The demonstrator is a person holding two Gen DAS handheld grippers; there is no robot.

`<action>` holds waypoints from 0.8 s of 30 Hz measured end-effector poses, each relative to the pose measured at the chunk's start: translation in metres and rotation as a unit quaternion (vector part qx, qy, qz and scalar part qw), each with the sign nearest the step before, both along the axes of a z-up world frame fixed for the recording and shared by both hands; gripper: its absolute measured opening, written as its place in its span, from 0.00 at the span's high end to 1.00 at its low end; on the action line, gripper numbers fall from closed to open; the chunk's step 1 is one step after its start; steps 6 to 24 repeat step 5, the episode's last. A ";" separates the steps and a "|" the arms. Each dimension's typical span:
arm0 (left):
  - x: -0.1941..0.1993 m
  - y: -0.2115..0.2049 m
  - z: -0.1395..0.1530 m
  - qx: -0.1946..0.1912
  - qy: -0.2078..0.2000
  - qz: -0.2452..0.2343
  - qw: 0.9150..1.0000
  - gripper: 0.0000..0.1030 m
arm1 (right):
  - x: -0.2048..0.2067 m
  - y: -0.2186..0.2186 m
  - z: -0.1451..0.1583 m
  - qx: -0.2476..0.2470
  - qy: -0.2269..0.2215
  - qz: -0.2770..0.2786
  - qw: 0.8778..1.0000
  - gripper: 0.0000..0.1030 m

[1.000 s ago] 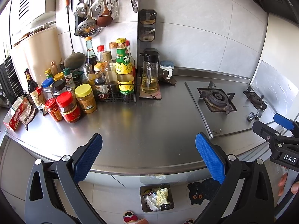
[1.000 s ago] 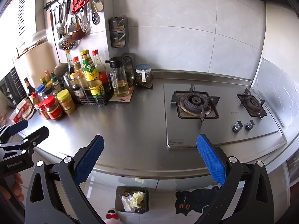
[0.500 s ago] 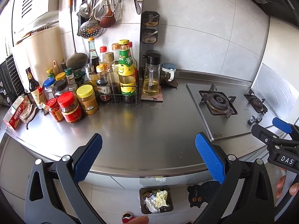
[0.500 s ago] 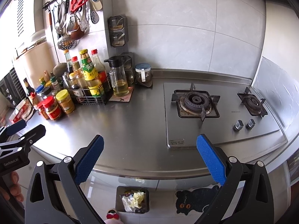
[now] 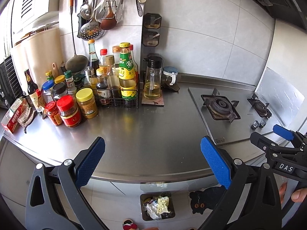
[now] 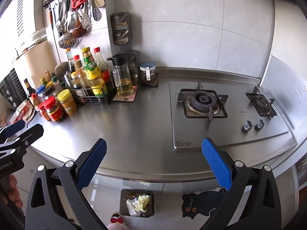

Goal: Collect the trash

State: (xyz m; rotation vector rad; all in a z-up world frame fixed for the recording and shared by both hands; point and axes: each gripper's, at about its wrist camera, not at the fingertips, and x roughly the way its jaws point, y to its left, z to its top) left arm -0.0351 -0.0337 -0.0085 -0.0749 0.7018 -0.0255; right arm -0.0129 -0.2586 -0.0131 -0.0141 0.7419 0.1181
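Observation:
A dark trash bin (image 5: 144,209) stands on the floor below the counter's front edge, holding crumpled white and yellow paper (image 5: 162,205); it also shows in the right wrist view (image 6: 122,205). My left gripper (image 5: 152,163) is open and empty above the front of the steel counter (image 5: 145,134). My right gripper (image 6: 154,162) is open and empty, also above the counter front. Each gripper shows at the edge of the other's view: the right gripper (image 5: 272,138) at right, the left gripper (image 6: 25,128) at left.
Sauce bottles in a wire rack (image 5: 117,97), jars (image 5: 69,111), an oil dispenser (image 5: 152,80) and a red box (image 5: 13,118) crowd the back left. A gas hob (image 6: 220,113) fills the right. Utensils hang on the wall. A black cat mat (image 6: 203,205) lies on the floor.
Both grippers have drifted slightly; the left view has shifted a little up and back. Both stay open and empty.

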 end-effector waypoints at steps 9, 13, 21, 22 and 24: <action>-0.001 -0.001 0.000 0.022 -0.002 0.013 1.000 0.08 | 0.000 0.000 0.000 0.000 0.000 0.000 1.000 0.03; -0.001 -0.001 0.000 0.022 -0.002 0.013 1.000 0.08 | 0.000 0.000 0.000 0.000 0.000 0.000 1.000 0.03; -0.001 -0.001 0.000 0.022 -0.002 0.013 1.000 0.08 | 0.000 0.000 0.000 0.000 0.000 0.000 1.000 0.03; -0.001 -0.001 0.000 0.022 -0.002 0.013 1.000 0.08 | 0.000 0.000 0.000 0.000 0.000 0.000 1.000 0.03; -0.001 -0.001 0.000 0.022 -0.002 0.013 1.000 0.08 | 0.000 0.000 0.000 0.000 0.000 0.000 1.000 0.03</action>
